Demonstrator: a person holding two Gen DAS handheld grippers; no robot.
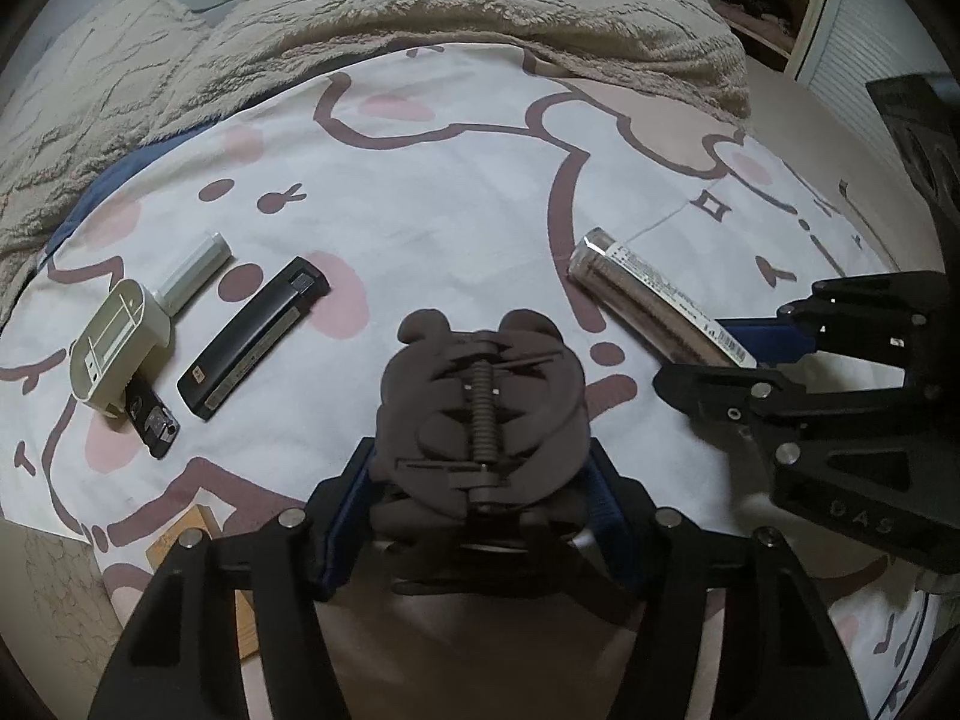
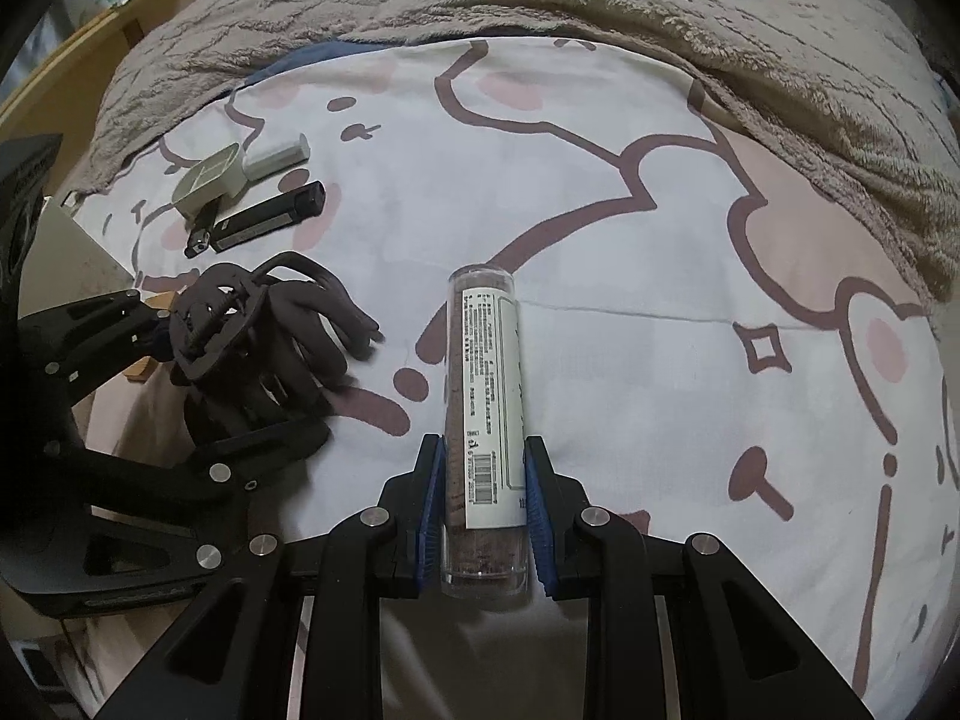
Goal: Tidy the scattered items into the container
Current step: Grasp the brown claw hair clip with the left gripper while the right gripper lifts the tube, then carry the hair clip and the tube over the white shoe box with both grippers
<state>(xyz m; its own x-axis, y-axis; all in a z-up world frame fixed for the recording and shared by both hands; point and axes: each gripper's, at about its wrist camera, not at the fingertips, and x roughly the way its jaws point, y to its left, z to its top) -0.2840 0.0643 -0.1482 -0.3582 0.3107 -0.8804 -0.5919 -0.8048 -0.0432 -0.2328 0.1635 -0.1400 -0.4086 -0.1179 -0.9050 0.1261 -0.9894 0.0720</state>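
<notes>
My left gripper [image 1: 480, 474] is shut on a dark brown claw hair clip [image 1: 480, 402], held above the patterned sheet; the clip also shows in the right wrist view [image 2: 258, 336]. My right gripper [image 2: 485, 468] is shut on a clear cylindrical tube with a white label [image 2: 485, 408]; the tube shows in the left wrist view [image 1: 654, 300]. A cream plastic container [image 1: 120, 342] lies on its side at the left, also in the right wrist view [image 2: 210, 180]. Beside it lie a white case [image 1: 195, 270], a long black case [image 1: 255, 336] and a small black lighter [image 1: 153, 420].
A beige fleece blanket [image 1: 420, 30] is bunched along the far side of the bed. A wooden piece [image 1: 180, 546] shows at the bed's near left edge. A white slatted cabinet [image 1: 858, 42] stands far right. A wooden shelf [image 2: 90, 36] is far left.
</notes>
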